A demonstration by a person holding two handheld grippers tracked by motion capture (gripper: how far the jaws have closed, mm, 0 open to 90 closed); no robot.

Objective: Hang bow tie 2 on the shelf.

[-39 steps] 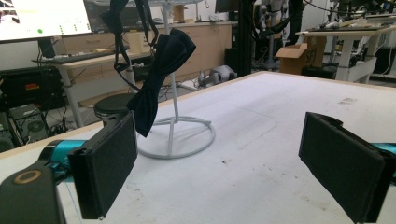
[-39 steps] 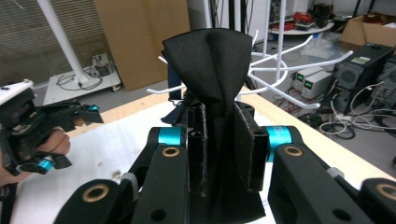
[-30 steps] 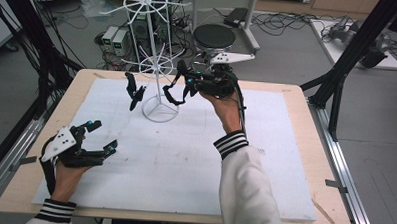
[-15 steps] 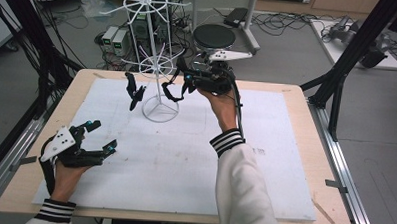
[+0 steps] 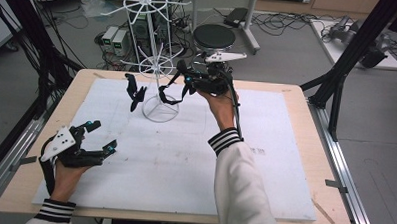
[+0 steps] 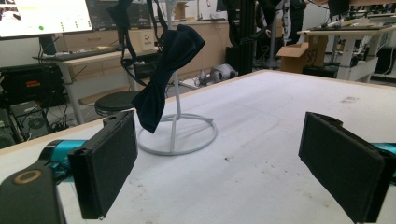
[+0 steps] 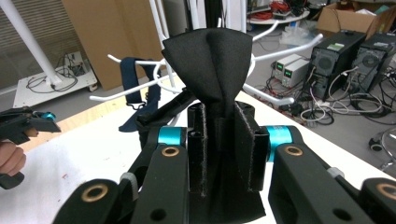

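Since a second ago the right gripper [image 5: 183,80] has edged slightly nearer the white wire rack [image 5: 160,65], its jaws clamped on a black bow tie [image 7: 219,70] beside the rack's lower spokes, while the left gripper [image 5: 99,136] rests, jaws apart, above the desk [image 5: 285,145], a navy bow tie [image 6: 166,77] hanging from the rack.

Black bow tie [image 7: 215,70] (white rack [image 5: 153,65])

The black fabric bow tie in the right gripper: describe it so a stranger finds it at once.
Start at the white wire rack standing at the far side of the white-covered table. Just right of its ring base, the right gripper pinches a black fabric bow tie. The dark bow tie left of the pole hangs free from a rack arm instead.
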